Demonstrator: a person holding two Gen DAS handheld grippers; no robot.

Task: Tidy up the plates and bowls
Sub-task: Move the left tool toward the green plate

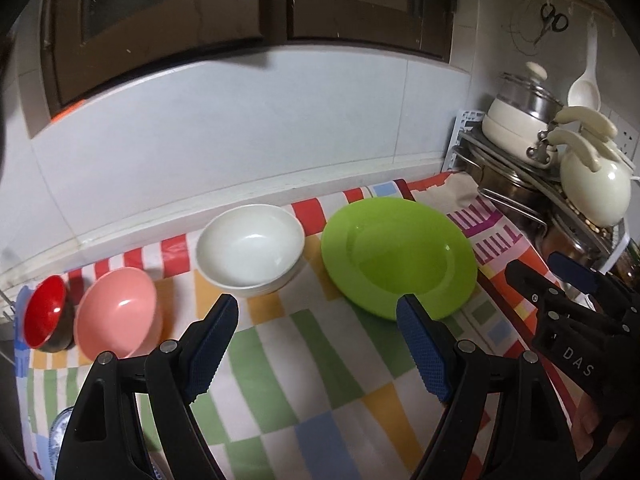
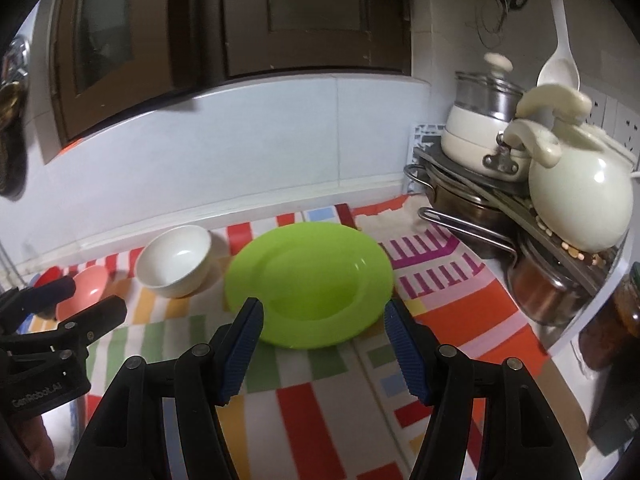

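Lining the back of a patterned cloth (image 1: 320,360), left to right, are a red bowl (image 1: 44,316), a pink bowl (image 1: 116,312), a white bowl (image 1: 250,246) and a green plate (image 1: 398,252), each sitting apart from its neighbour. The left gripper (image 1: 318,344) is hovering with jaws spread and nothing between them, short of the white bowl. The right gripper (image 2: 322,344) is hanging released before the plate's near rim. Pots (image 2: 520,184) are crowding the right corner.
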